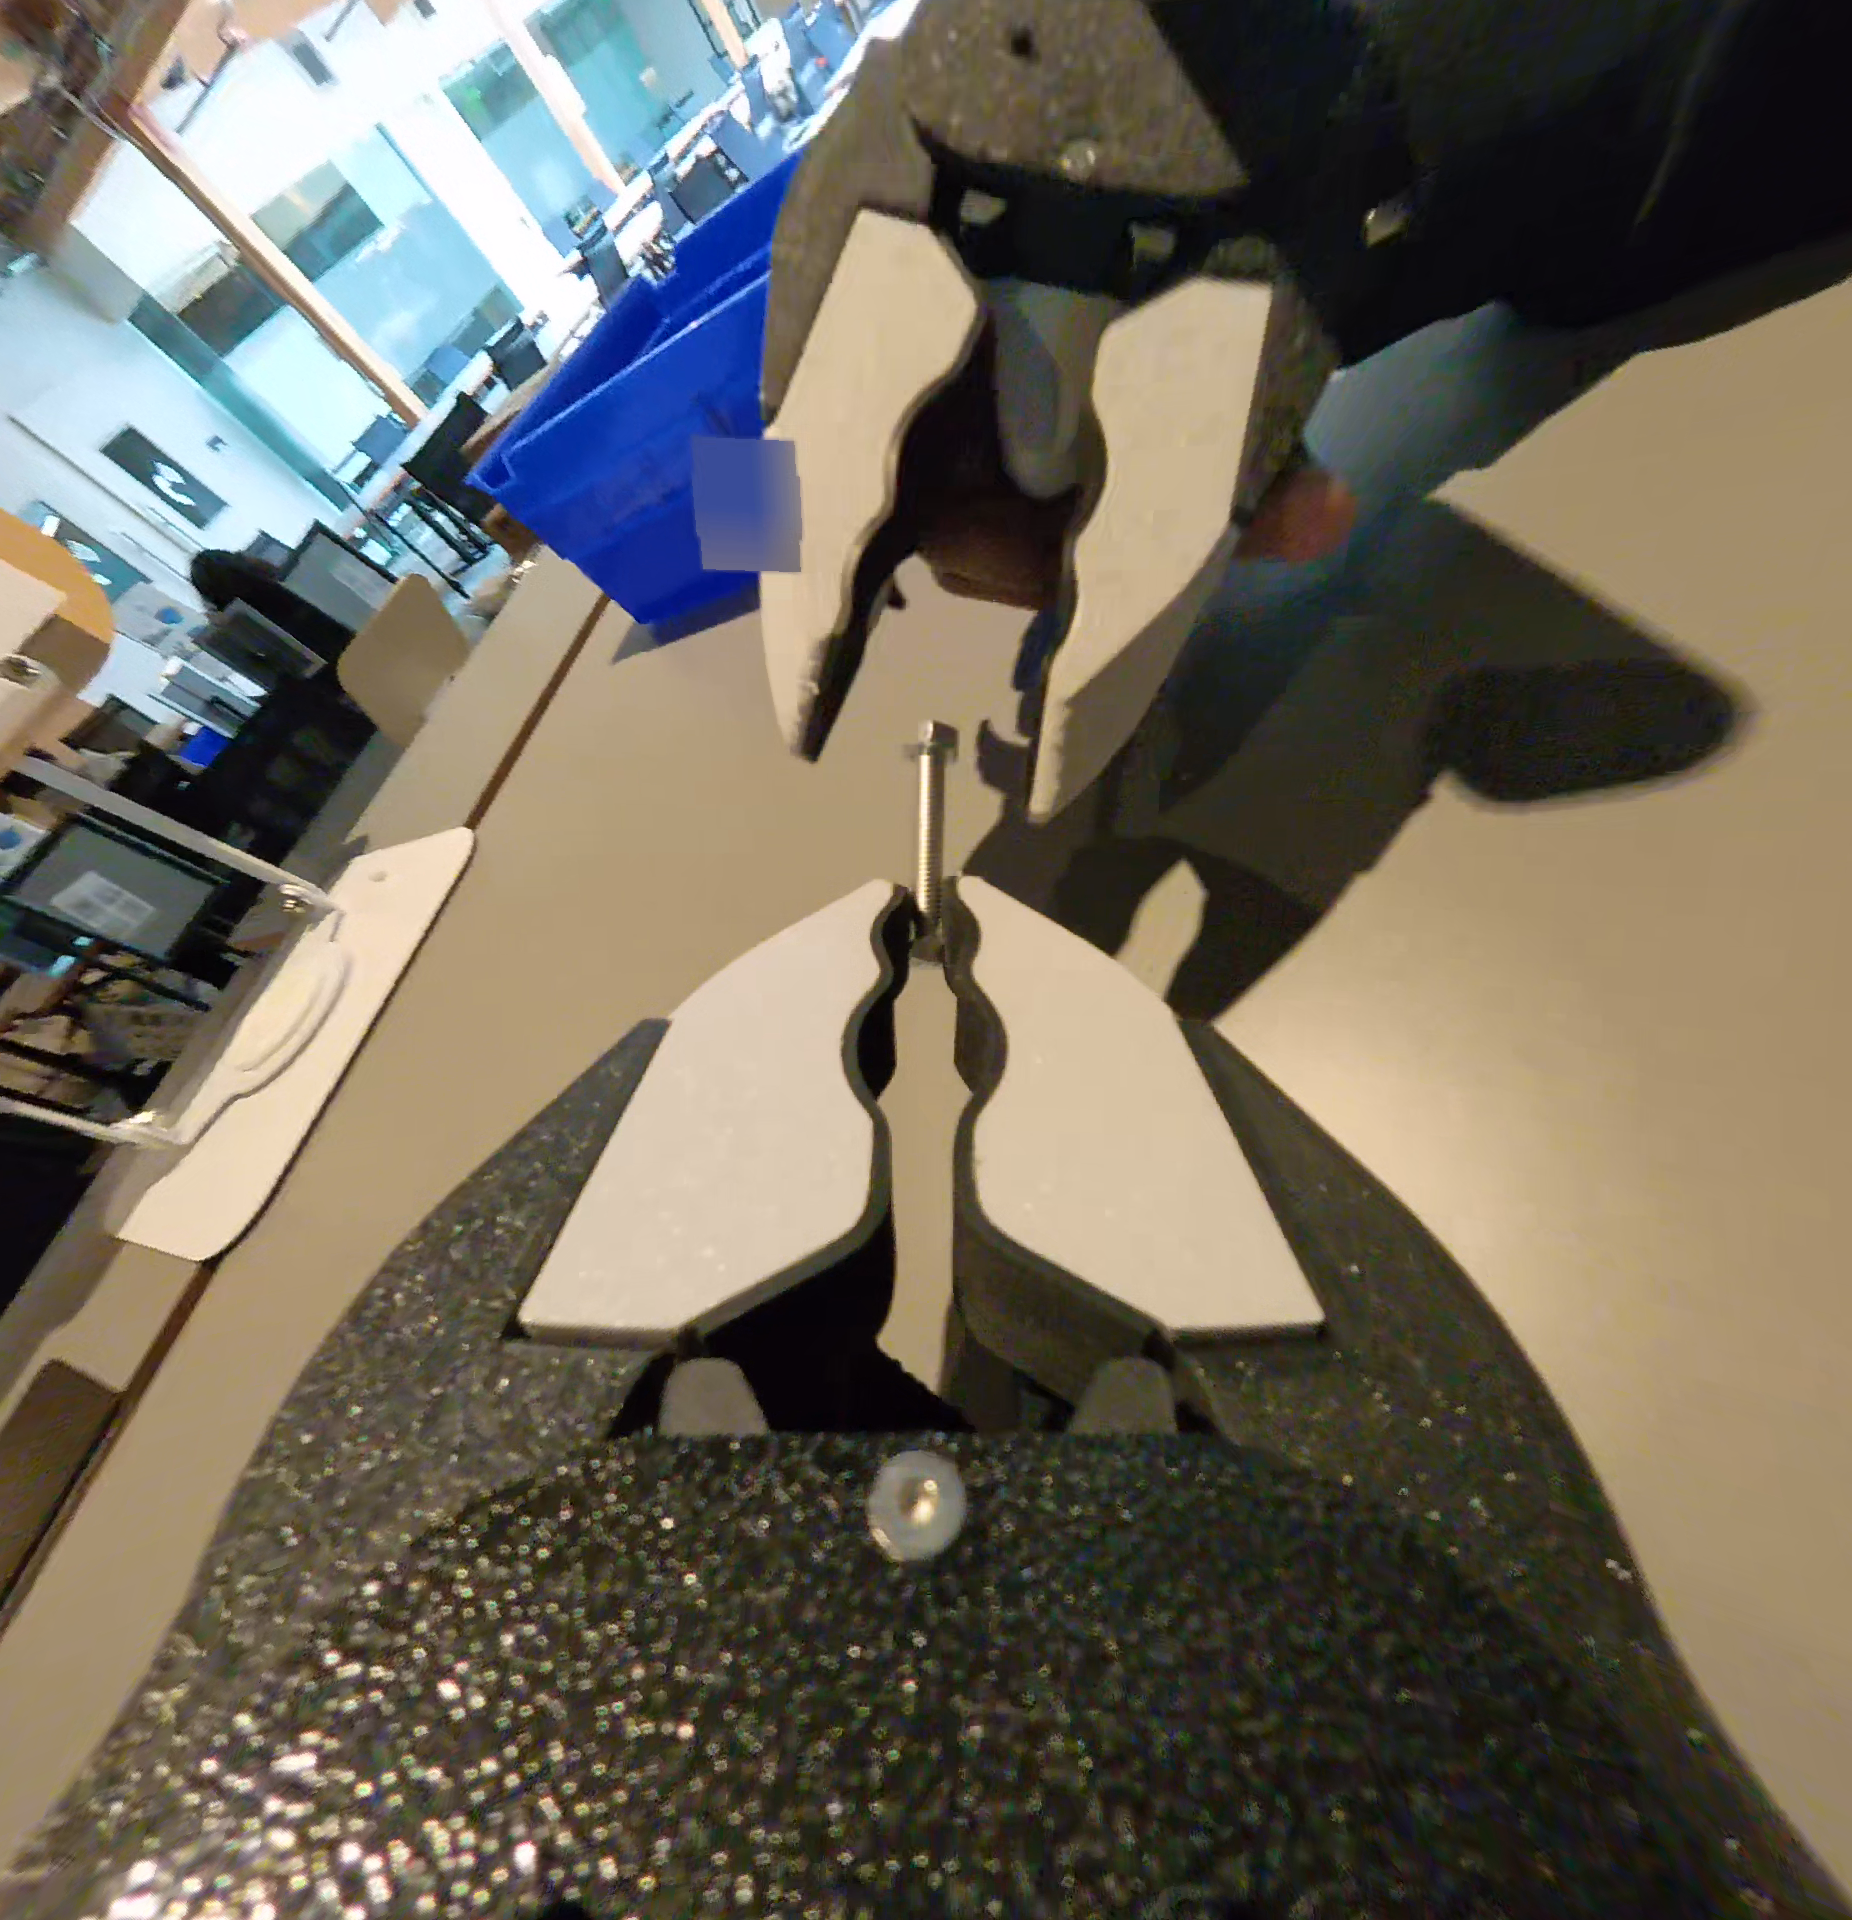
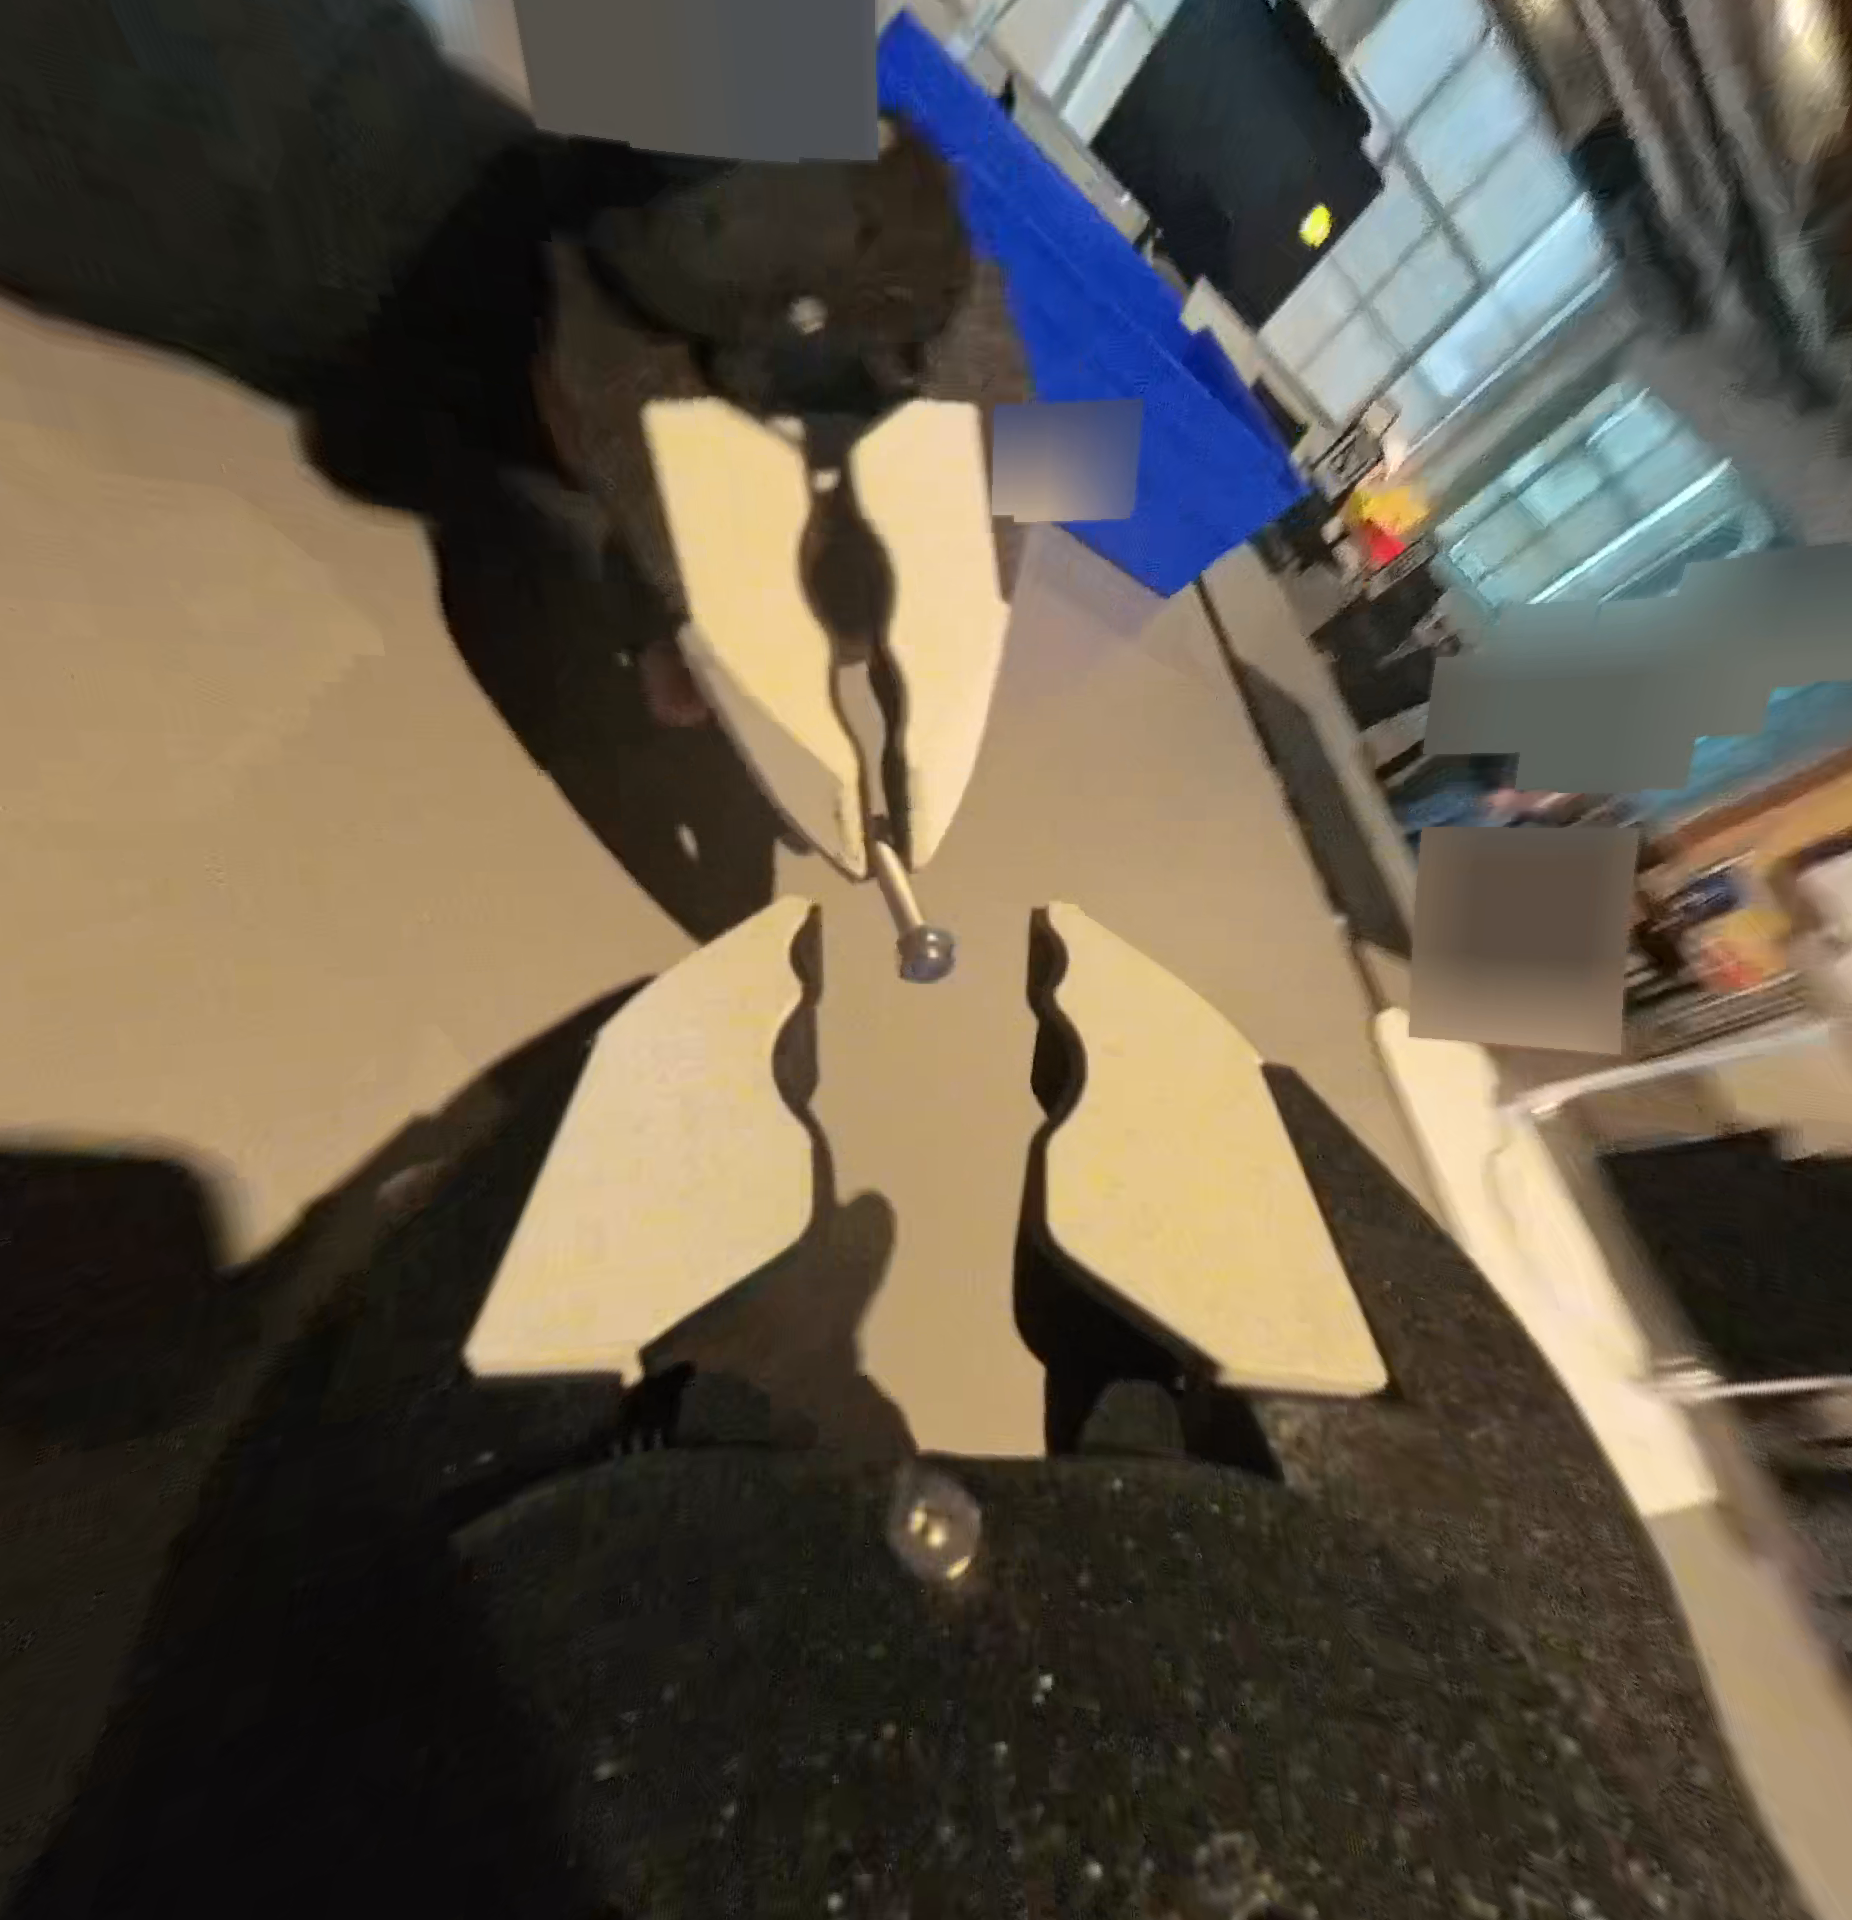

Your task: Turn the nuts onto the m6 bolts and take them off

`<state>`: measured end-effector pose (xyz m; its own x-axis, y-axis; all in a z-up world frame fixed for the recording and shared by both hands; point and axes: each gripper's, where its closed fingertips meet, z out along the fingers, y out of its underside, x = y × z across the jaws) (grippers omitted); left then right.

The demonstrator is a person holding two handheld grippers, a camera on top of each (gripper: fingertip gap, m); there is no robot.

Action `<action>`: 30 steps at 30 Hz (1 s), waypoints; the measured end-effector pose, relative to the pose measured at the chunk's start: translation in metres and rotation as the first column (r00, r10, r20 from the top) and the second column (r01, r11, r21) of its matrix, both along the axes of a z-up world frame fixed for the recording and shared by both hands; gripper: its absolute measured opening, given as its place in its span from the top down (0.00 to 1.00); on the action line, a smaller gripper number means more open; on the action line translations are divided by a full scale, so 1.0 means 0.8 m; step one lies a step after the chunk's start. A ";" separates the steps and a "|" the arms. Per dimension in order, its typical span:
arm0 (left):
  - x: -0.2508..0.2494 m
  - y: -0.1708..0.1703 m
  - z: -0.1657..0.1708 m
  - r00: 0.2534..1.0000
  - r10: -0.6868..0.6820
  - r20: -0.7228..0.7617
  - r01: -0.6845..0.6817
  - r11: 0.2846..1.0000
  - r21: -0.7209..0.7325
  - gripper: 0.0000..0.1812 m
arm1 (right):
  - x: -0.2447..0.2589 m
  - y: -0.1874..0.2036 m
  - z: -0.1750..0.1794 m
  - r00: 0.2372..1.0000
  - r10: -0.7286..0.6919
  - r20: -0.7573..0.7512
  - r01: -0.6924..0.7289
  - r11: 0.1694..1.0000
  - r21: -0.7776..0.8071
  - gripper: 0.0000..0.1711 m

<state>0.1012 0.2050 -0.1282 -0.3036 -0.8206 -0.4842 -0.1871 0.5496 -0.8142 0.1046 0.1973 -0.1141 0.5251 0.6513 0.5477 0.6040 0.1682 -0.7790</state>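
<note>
Left gripper point(image 1: 927, 899) is pinching the bolt point(image 1: 928, 821) by its threaded end, head sticking out toward the right gripper point(image 2: 927, 914), whose fingers are spread apart. No readable writing anywhere.

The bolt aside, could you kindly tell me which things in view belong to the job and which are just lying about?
Part of the job:
- bolt, with a nut at its end, clamped in the left gripper
- right gripper, open, close to that end

Just lying about:
- blue bins
- white card at the table edge
</note>
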 end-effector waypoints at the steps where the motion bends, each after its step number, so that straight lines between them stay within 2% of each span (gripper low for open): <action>1: 0.000 0.001 0.000 1.000 0.007 0.006 -0.007 1.000 0.012 0.97 | 0.001 0.001 0.003 0.998 -0.012 -0.064 0.009 0.998 -0.057 0.77; 6: 0.002 0.004 0.000 1.000 0.021 0.019 -0.022 0.997 0.075 0.97 | 0.007 0.008 0.006 0.960 -0.093 -0.264 0.019 0.963 -0.269 0.83; 9: 0.001 0.003 0.000 1.000 0.017 0.016 -0.018 0.998 0.063 0.97 | 0.003 0.003 -0.006 0.969 -0.070 -0.236 -0.011 0.945 -0.327 0.92; 11: 0.000 0.000 -0.004 1.000 0.002 -0.010 -0.001 0.999 0.034 0.97 | 0.002 0.000 -0.012 0.993 -0.026 -0.119 -0.003 0.972 -0.237 0.93; 13: -0.002 -0.004 -0.009 0.999 -0.022 -0.047 0.021 0.999 -0.024 0.97 | 0.002 -0.003 -0.015 0.997 0.022 0.070 -0.018 0.998 -0.058 0.93; 15: -0.003 -0.008 -0.012 0.997 -0.040 -0.072 0.035 0.997 -0.076 0.97 | 0.002 -0.004 -0.016 0.958 0.020 0.286 -0.071 0.983 0.171 0.93; 17: -0.003 -0.006 -0.011 0.997 -0.035 -0.070 0.029 0.996 -0.084 0.97 | 0.002 -0.003 -0.014 0.936 -0.015 0.350 -0.084 0.961 0.265 0.93; 20: -0.001 -0.002 -0.004 0.999 -0.014 -0.031 0.013 0.999 -0.053 0.97 | 0.001 -0.003 0.004 0.985 -0.007 0.171 -0.028 0.980 0.199 0.83; 23: 0.001 0.004 0.002 1.000 0.021 0.013 -0.021 1.000 0.009 0.97 | 0.005 -0.002 0.012 0.998 -0.011 -0.066 0.010 1.000 -0.020 0.83; 25: 0.001 0.007 0.005 0.999 0.034 0.034 -0.035 0.998 0.048 0.97 | 0.007 0.000 0.009 0.981 -0.044 -0.189 0.007 0.982 -0.188 0.83; 28: 0.001 0.007 0.003 0.999 0.034 0.038 -0.038 0.993 0.107 0.97 | 0.005 0.000 0.003 0.949 -0.075 -0.305 -0.039 0.936 -0.351 0.85; 30: 0.001 0.004 0.001 0.999 0.024 0.027 -0.027 0.992 0.126 0.97 | 0.002 -0.002 0.000 0.945 -0.075 -0.319 -0.058 0.920 -0.387 0.91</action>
<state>0.1020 0.2082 -0.1276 -0.2694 -0.7599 -0.5916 -0.1823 0.6434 -0.7435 0.1063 0.1956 -0.1140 0.6352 0.7704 0.0541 0.3098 -0.1901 -0.9316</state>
